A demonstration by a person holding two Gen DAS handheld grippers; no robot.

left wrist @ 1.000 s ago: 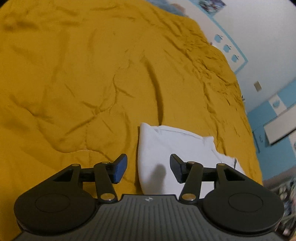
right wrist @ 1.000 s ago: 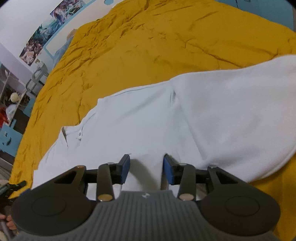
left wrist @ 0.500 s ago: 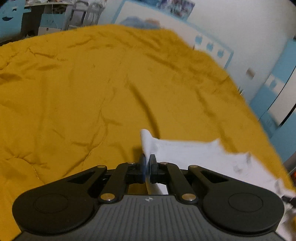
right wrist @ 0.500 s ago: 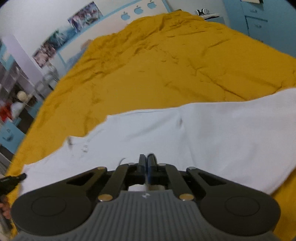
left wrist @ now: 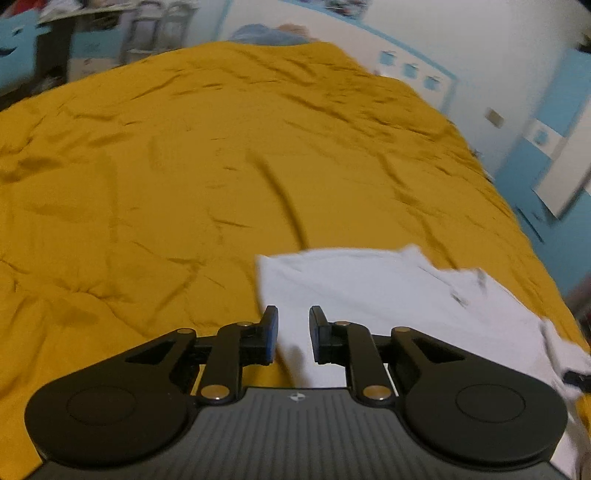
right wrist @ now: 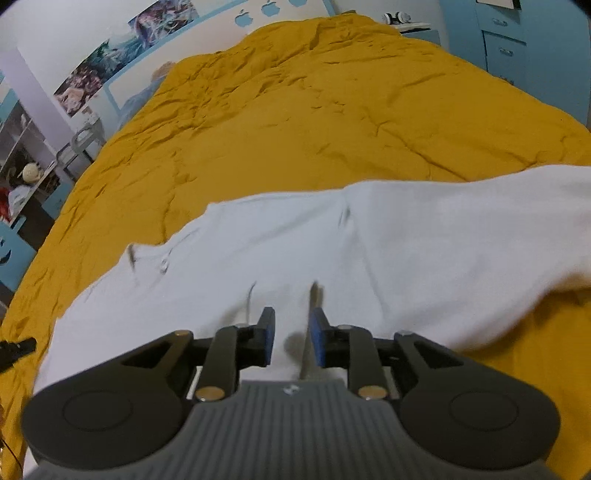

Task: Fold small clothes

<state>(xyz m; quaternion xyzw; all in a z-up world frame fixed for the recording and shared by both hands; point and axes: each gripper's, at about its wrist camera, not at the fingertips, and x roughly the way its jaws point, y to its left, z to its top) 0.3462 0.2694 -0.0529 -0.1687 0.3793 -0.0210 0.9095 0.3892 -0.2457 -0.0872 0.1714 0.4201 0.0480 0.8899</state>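
Observation:
A small white garment [left wrist: 388, 295] lies spread on a mustard-yellow bedspread [left wrist: 184, 184]. In the left wrist view my left gripper [left wrist: 292, 321] is open and empty, just above the garment's left edge. In the right wrist view the garment [right wrist: 332, 251] fills the middle, with a snap placket at its left and a fold seam down the centre. My right gripper [right wrist: 291, 323] is open and empty over the garment's near edge. The other gripper's tip [right wrist: 16, 349] shows at the far left.
The bedspread [right wrist: 332, 110] stretches far ahead. A headboard wall with posters and apple stickers [right wrist: 258, 14] lies beyond. Blue drawers [right wrist: 517, 44] stand at the right, shelves [right wrist: 26, 162] at the left. A blue cabinet [left wrist: 546, 155] borders the bed's right side.
Both grippers closed on the garment's edge half a second ago and have now opened and let it go. The garment lies flatter and more spread out than before.

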